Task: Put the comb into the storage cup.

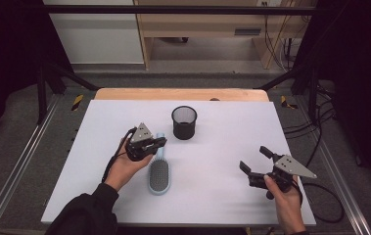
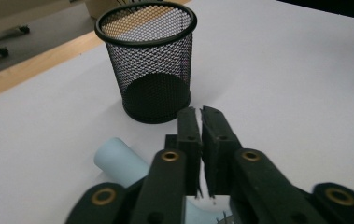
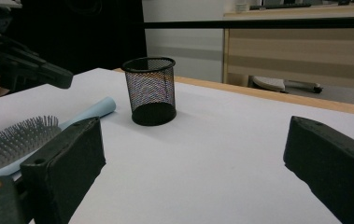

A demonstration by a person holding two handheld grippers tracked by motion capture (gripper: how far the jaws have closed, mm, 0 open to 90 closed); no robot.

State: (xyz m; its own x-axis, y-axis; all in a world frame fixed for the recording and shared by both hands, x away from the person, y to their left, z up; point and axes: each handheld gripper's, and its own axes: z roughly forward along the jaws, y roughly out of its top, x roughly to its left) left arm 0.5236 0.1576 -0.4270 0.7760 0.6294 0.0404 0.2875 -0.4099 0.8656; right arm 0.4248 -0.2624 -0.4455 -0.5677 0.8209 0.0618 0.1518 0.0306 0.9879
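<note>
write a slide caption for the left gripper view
Left gripper, jaws shut and empty, poised above the light blue hairbrush handle, facing the black mesh pen cup.

Even overhead light brightens the pale counter (image 1: pixel 222 196) while the surroundings stay dark. Shadows are soft. The high view is slightly grainy; the nearest black jaws blur in both gripper views.

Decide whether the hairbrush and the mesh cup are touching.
Apart. The high view shows bare table between the hairbrush handle tip and the mesh cup; the right gripper view shows that gap too.
</note>
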